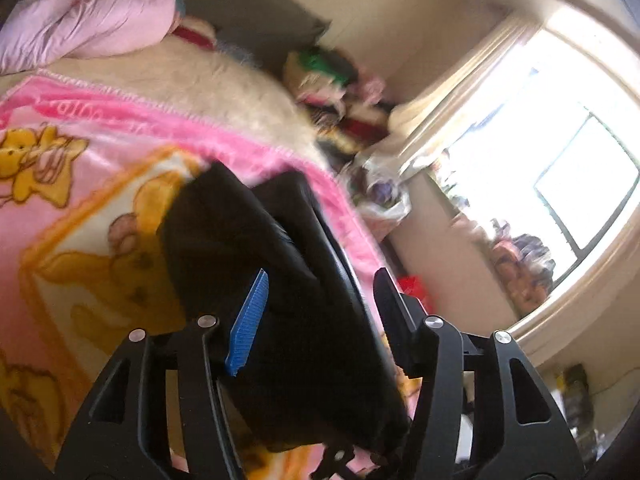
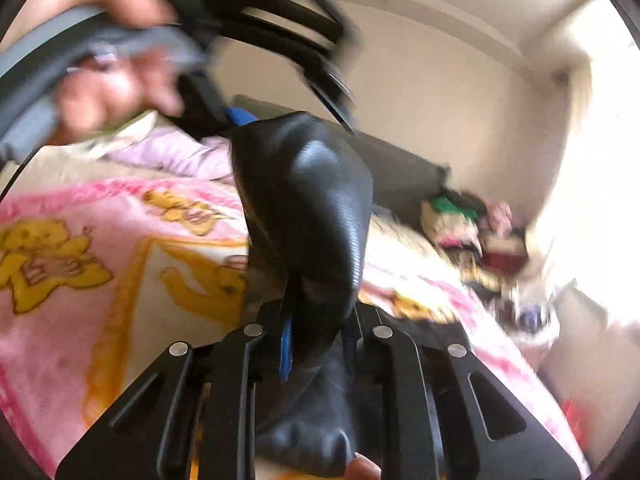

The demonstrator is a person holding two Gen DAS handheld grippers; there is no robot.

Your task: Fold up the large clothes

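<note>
Mid-fold: right tool clamps the black garment lifted ahead; left tool is apart, garment between its fingers. Next: lay it onto the bed.

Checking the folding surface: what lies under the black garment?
Under the black garment lies the pink bear-print blanket. The blanket beneath the cloth itself is hidden.

Pink bear-print blanket, lilac bedding — heaped clothes, bright window

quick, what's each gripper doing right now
Left gripper: open, black garment between its fingers.
Right gripper: closed on the black garment.
</note>
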